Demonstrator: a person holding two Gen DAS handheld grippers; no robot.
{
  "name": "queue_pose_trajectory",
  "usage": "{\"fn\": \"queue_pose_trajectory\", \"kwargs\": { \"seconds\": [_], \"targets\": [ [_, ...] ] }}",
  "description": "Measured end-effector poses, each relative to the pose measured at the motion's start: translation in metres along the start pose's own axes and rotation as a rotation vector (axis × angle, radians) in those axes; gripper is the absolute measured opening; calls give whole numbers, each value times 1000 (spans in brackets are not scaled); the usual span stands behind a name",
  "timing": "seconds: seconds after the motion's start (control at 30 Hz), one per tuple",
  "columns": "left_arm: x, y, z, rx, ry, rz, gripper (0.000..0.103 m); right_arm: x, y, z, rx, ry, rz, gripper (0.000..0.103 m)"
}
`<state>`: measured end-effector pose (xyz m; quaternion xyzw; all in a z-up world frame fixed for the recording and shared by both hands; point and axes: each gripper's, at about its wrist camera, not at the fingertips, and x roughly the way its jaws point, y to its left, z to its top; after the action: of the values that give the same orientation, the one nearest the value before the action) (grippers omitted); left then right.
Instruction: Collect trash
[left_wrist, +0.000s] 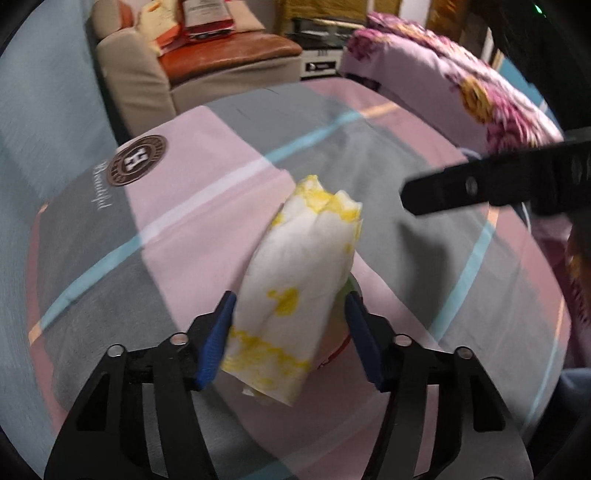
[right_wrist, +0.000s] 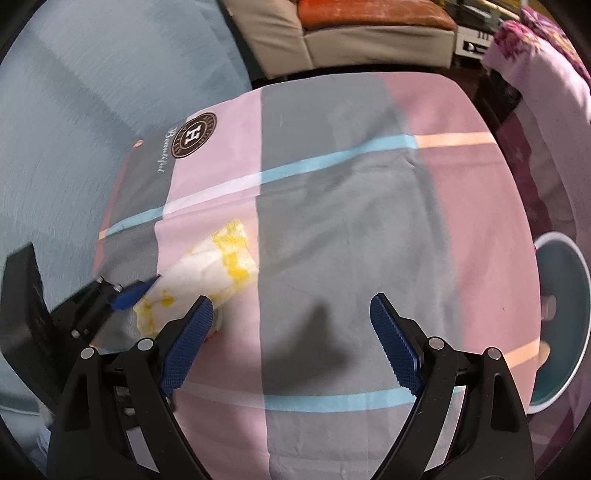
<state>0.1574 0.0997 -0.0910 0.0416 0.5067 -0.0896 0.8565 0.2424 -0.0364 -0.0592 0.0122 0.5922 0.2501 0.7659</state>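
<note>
White tissue stained yellow (left_wrist: 295, 288), crumpled into a roll, sits between the blue pads (left_wrist: 216, 339) of the left tool (left_wrist: 290, 338). The left-hand pad touches the paper; whether the right-hand one presses it cannot be told, since a pale object with a red mark lies behind the tissue there. Below is a table under a pink, grey and blue checked cloth (right_wrist: 332, 229) with a round brown logo (right_wrist: 195, 134). The right tool (right_wrist: 291, 339) hovers over the cloth, its jaws wide and empty. A teal bin with a white rim (right_wrist: 565, 325) stands off the table's right edge.
</note>
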Motion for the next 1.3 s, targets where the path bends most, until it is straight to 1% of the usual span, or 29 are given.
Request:
{"fn": "queue_pose_trajectory", "kwargs": {
  "seconds": [0.07, 0.1, 0.13, 0.23, 0.33, 0.37, 0.4, 0.43, 0.47, 0.53, 0.6, 0.7, 0.73, 0.8, 0.83, 0.87, 0.93, 1.03, 1.07, 1.13, 1.17, 1.2, 1.23, 1.27, 1.3],
  "targets": [
    [1, 5, 0, -48, 6, -37, 17, -1, -1, -1, 7, 0, 3, 83],
    [-2, 14, 0, -107, -5, -71, 17, 0, -1, -2, 8, 1, 6, 83],
    [-4, 20, 1, -141, -13, -89, 17, 0, -1, -3, 5, 4, 11, 83],
    [-19, 41, -3, -257, -54, -183, 17, 3, 3, -4, -4, 11, 20, 83],
    [-22, 54, -10, -318, -59, -197, 17, 7, 10, -6, -9, 10, 37, 82],
    [-22, 58, -14, -332, -56, -176, 17, 9, 12, -7, -16, 11, 41, 76],
    [-23, 61, -16, -340, -53, -164, 17, 14, 18, -9, -32, 23, 49, 73],
    [-22, 65, -19, -353, -45, -156, 17, 16, 19, -9, -38, 31, 56, 66],
    [-22, 67, -20, -358, -40, -150, 17, 20, 21, -10, -44, 41, 62, 63],
    [-20, 69, -24, -359, -31, -121, 17, 30, 29, -11, -55, 60, 69, 62],
    [-18, 74, -28, -374, -21, -110, 17, 37, 36, -12, -73, 63, 73, 60],
    [-14, 81, -33, -395, -9, -90, 17, 47, 48, -14, -105, 71, 84, 53],
    [-13, 84, -36, -405, -2, -87, 17, 51, 53, -13, -121, 72, 82, 49],
    [-13, 86, -38, -416, -1, -90, 17, 60, 61, -13, -146, 82, 85, 37],
    [-13, 86, -38, -418, -1, -88, 17, 62, 62, -13, -153, 86, 84, 27],
    [-13, 86, -37, -416, 0, -85, 17, 62, 65, -13, -169, 66, 72, 18],
    [-12, 85, -36, -415, 3, -81, 17, 62, 65, -12, -170, 71, 76, 6],
    [-11, 83, -33, -418, 8, -82, 18, 51, 58, -12, -155, 37, 60, 4],
    [-11, 82, -32, -419, 10, -83, 19, 48, 54, -11, -144, 31, 62, 4],
    [-10, 80, -30, -421, 13, -91, 25, 38, 44, -9, -117, 8, 54, 4],
    [-10, 79, -28, -422, 13, -97, 34, 34, 40, -8, -108, -2, 51, 4],
    [-11, 76, -26, -420, 10, -97, 47, 28, 33, -8, -93, -16, 48, 4],
    [-12, 73, -24, -416, 4, -94, 54, 25, 30, -7, -85, -22, 45, 4],
    [-12, 71, -23, -413, 0, -91, 64, 20, 24, -8, -75, -33, 40, 4],
    [-13, 68, -21, -409, -4, -90, 66, 17, 21, -8, -69, -37, 38, 4]
  ]
}}
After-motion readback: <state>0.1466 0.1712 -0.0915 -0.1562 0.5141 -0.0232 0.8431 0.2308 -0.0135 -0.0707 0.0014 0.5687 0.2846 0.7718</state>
